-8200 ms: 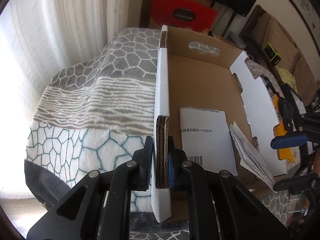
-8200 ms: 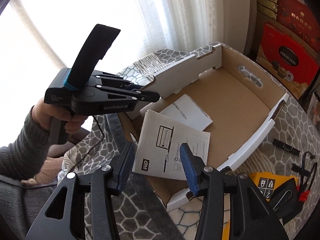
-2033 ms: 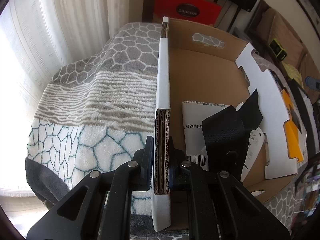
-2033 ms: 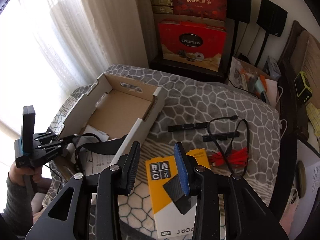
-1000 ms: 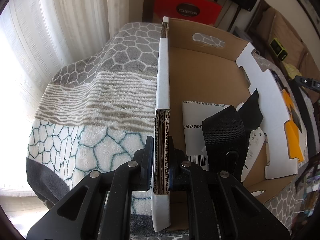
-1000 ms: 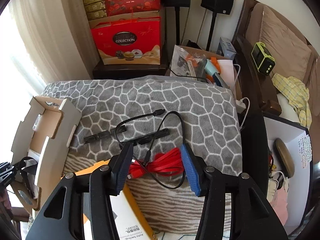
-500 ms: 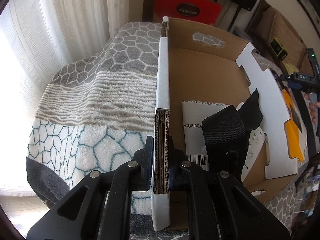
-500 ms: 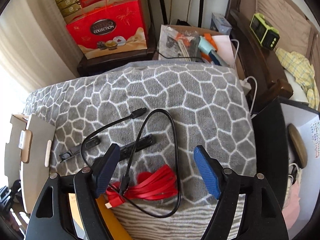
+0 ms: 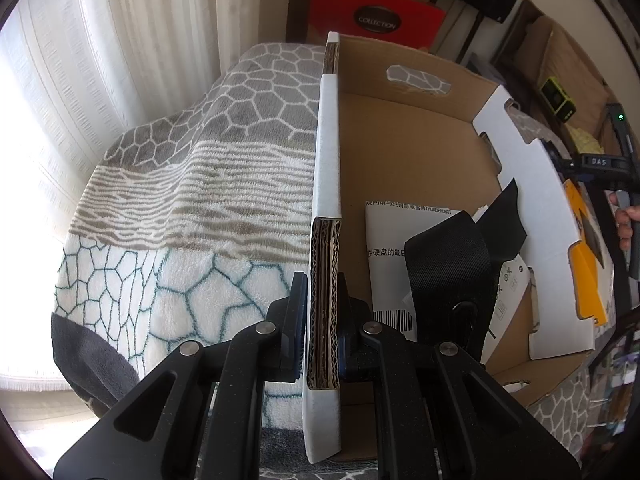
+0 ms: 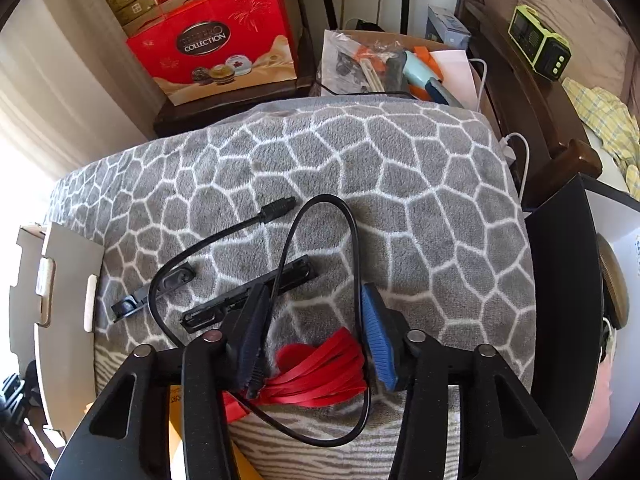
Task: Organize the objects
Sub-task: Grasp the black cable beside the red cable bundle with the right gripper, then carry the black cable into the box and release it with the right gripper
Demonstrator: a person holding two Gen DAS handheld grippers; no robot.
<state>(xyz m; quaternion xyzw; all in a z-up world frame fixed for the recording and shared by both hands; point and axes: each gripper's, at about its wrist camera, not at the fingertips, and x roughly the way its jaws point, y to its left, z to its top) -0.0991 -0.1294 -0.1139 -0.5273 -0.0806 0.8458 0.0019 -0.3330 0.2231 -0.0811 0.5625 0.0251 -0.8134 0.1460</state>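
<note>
While the left gripper stays clamped on the near wall of the cardboard box, which holds papers and a black strap, the right gripper hangs over the patterned blanket, its jaws closing around the red cable bundle but not pressing it; a black cable loops beside two black bars
</note>
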